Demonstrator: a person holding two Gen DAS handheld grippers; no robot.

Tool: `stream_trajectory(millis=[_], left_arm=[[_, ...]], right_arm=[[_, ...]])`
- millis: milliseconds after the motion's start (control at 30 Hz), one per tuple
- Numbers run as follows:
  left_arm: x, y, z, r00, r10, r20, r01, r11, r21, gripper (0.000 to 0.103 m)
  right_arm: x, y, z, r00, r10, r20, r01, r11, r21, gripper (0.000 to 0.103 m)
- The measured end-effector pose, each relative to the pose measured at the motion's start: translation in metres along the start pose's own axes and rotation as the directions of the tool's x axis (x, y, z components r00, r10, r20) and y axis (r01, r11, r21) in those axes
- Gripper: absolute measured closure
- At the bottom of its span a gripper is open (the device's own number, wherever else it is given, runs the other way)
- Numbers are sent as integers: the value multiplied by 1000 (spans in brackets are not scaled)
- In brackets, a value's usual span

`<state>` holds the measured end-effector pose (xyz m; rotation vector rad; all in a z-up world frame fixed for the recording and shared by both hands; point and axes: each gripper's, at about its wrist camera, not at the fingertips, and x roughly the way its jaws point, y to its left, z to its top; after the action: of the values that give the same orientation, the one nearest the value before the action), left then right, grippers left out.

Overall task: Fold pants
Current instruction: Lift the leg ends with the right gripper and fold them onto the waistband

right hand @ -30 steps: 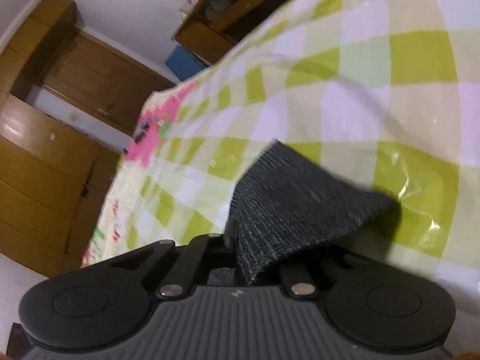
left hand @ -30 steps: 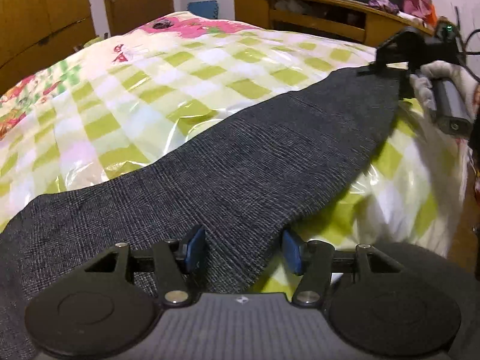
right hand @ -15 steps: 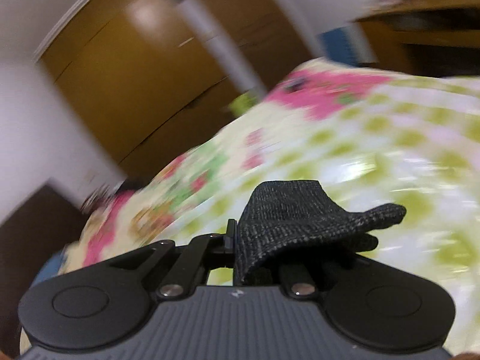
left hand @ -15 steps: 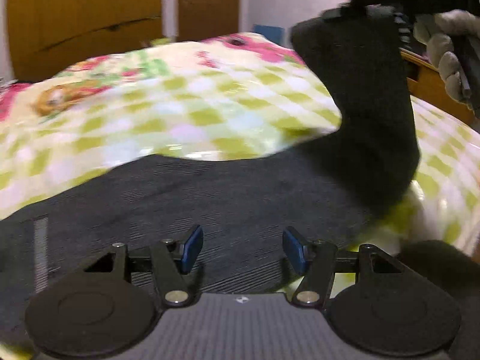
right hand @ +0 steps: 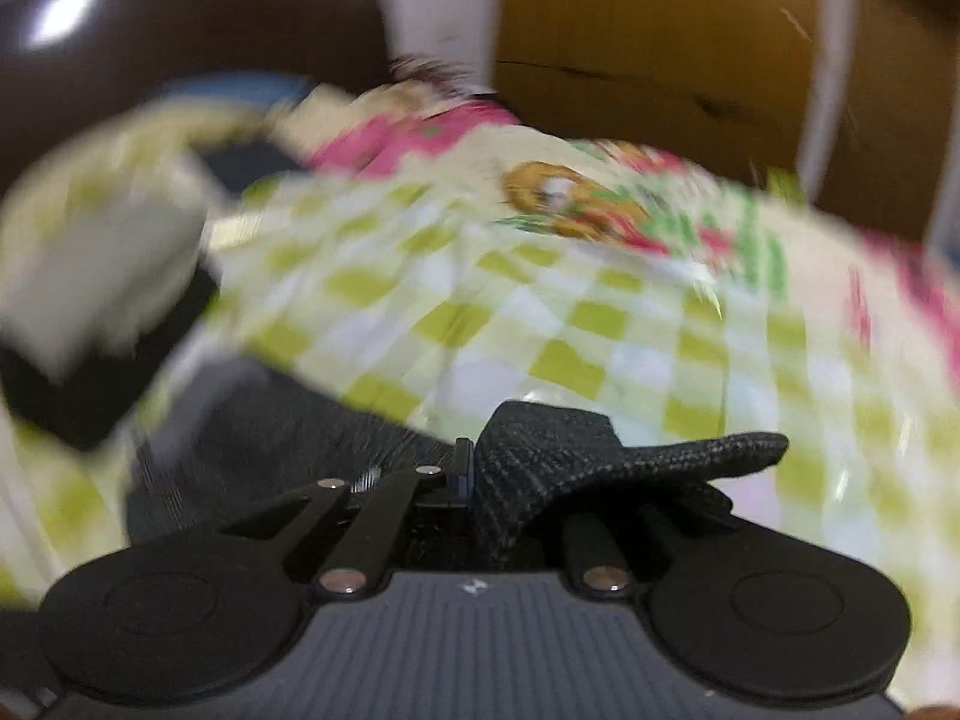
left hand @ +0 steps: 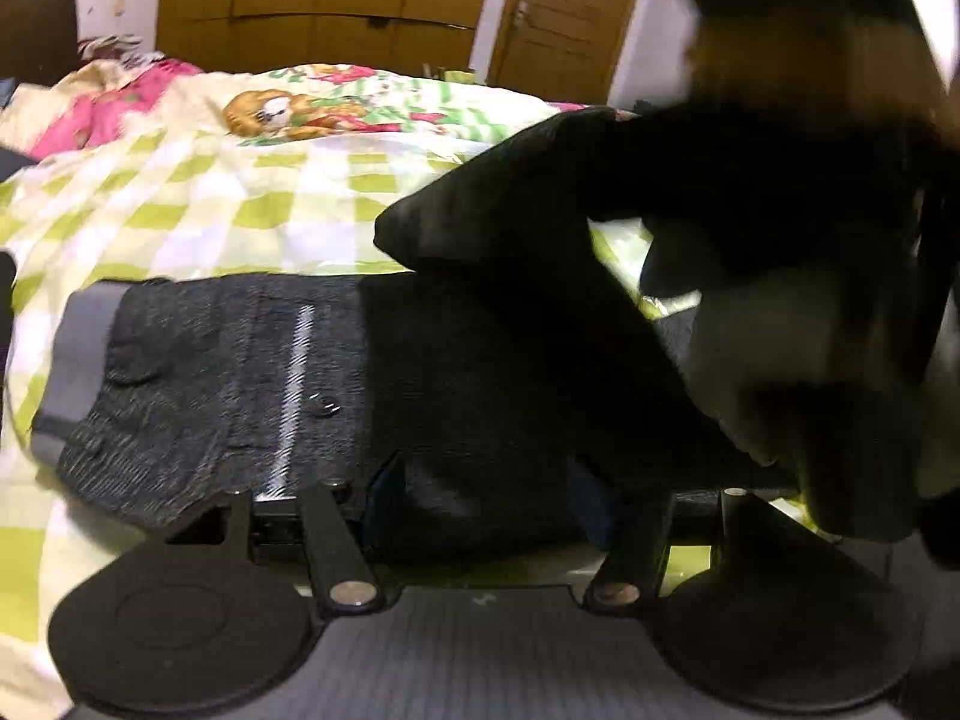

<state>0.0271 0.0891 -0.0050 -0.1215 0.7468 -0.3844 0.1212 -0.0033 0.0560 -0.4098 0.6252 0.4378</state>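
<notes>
Dark grey pants (left hand: 252, 384) lie across the bed, waistband to the left with a grey band and a button. My left gripper (left hand: 483, 498) is open, its blue-padded fingers (left hand: 384, 495) resting on the fabric near the front edge. My right gripper (right hand: 510, 480) is shut on the pants' leg end (right hand: 600, 450), a fold of dark fabric sticking up from the jaws. In the left wrist view the lifted leg (left hand: 540, 222) hangs in the air over the waist part, carried by the blurred right gripper and gloved hand (left hand: 810, 330) at the right.
The bed has a green-and-white checked plastic cover (left hand: 198, 204) with cartoon prints at the far side. Wooden wardrobes (left hand: 312, 0) and a door (left hand: 558, 18) stand behind it. A pink item (left hand: 102, 108) lies at the far left.
My right gripper has carried the leg end up and across toward the waistband, doubling the leg over. My left gripper has swung left, bringing the waistband into view, and stays open.
</notes>
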Motion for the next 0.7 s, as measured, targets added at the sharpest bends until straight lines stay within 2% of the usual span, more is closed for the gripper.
stream_trajectory(millis=[67, 167, 267, 367, 467, 600, 700], left_arm=[[-3, 8, -2, 1000, -11, 0, 11, 1000, -24, 31], [-4, 14, -3, 1000, -18, -2, 18, 999, -42, 31], [-7, 20, -5, 1000, -31, -2, 30, 998, -57, 31], [-14, 27, -8, 999, -48, 11, 49, 995, -81, 31], [-16, 31, -10, 998, -60, 14, 61, 994, -91, 31], [-22, 31, -13, 997, -69, 29, 72, 993, -92, 31], [-25, 38, -15, 996, -75, 38, 79, 991, -108, 31]], right_arm=[[6, 21, -1, 999, -9, -35, 5, 992, -129, 96], [17, 36, -8, 998, -28, -64, 12, 973, -232, 96], [26, 43, -5, 997, -45, -66, 25, 961, -274, 96], [30, 46, 5, 997, -27, -69, 10, 971, -239, 96], [33, 60, 9, 997, -46, -54, 27, 948, -318, 94], [29, 73, 13, 1000, -5, -16, -1, 937, -348, 97], [33, 86, 17, 1000, 10, -28, -20, 927, -376, 98]])
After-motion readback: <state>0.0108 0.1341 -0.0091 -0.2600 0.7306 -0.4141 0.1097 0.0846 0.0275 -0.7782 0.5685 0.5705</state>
